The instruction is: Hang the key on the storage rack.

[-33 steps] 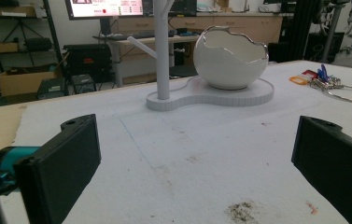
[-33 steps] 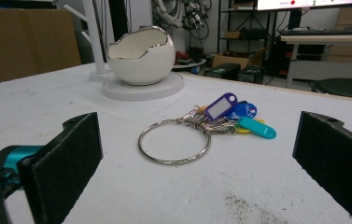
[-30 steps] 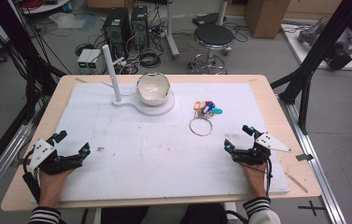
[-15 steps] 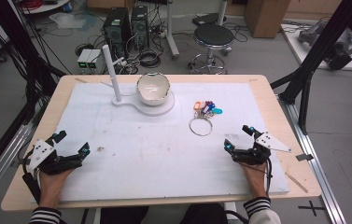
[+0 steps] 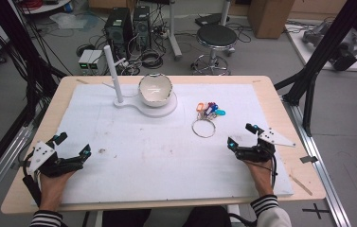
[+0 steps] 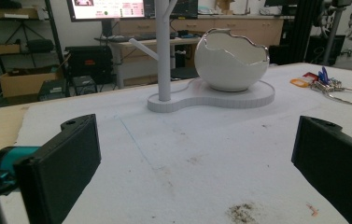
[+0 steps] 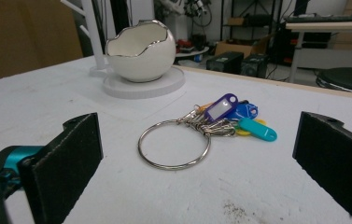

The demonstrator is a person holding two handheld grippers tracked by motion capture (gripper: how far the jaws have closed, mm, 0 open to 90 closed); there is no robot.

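A large metal key ring (image 5: 204,127) (image 7: 173,143) lies flat on the white mat, with several coloured key tags (image 5: 210,109) (image 7: 233,116) bunched at its far side. A white eggshell-shaped bowl (image 5: 155,89) (image 6: 230,59) (image 7: 139,51) sits on a white stand base (image 5: 153,108) beside an upright white post (image 5: 111,73) (image 6: 164,49) with short pegs. My right gripper (image 5: 242,135) (image 7: 197,168) rests open near the mat's right edge, just short of the ring. My left gripper (image 5: 73,143) (image 6: 192,168) rests open at the near left, nothing between its jaws.
The white mat (image 5: 166,151) covers a wooden table (image 5: 280,109). A dark smudge (image 5: 102,151) (image 6: 241,212) marks the mat ahead of the left gripper. Beyond the far edge stand a round stool (image 5: 217,35), computer towers (image 5: 129,21) and cables; black frame legs (image 5: 308,85) flank the table.
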